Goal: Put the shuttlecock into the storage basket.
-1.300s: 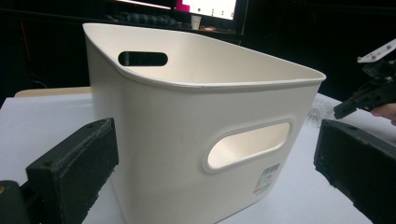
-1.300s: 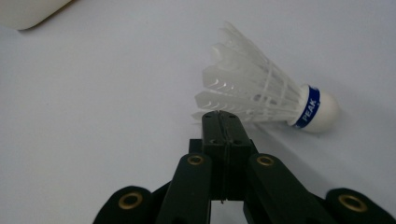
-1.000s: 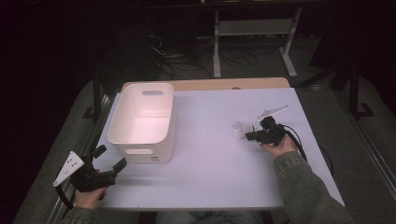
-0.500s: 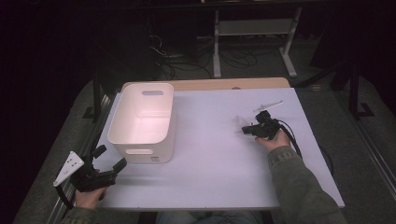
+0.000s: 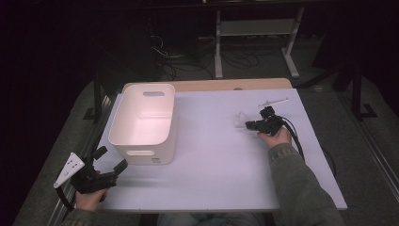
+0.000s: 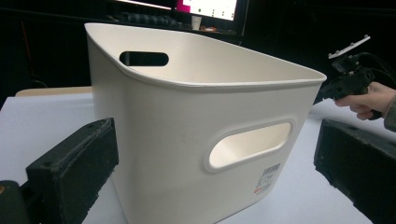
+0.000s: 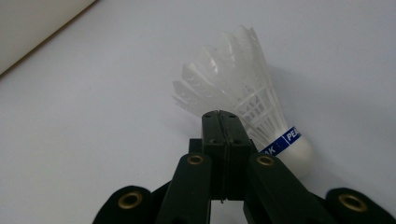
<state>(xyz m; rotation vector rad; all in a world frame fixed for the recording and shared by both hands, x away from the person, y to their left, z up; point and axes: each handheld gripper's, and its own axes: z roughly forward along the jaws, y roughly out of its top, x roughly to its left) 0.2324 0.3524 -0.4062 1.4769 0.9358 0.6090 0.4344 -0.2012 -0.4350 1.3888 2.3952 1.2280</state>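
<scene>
1. Shuttlecock [image 7: 243, 100] lies on its side on the white table [image 5: 211, 179], right of the middle, well apart from the white bin [image 5: 143, 122] at the left.
2. In the right gripper view its long axis runs slantwise: the cork cap with the blue band sits low and to the right of the jaw tips, while the feather skirt fans up and away to the left.
3. Right gripper [image 7: 220, 116] has its jaws pressed flat together with nothing between them; the shuttlecock sits just beyond and slightly right of the tips, and whether the tips touch the feathers I cannot tell.
4. From above, the right gripper [image 5: 251, 125] points left toward the pale shuttlecock [image 5: 241, 120] just ahead of it.
5. Left gripper [image 5: 109, 161] rests at the near left table edge, jaws spread wide and empty, facing the bin's near wall; it is far from the shuttlecock.
6. Judgement: the right hand is clearly the nearer one, and a grasp would need its jaws opened and set across the cork or skirt.
</scene>
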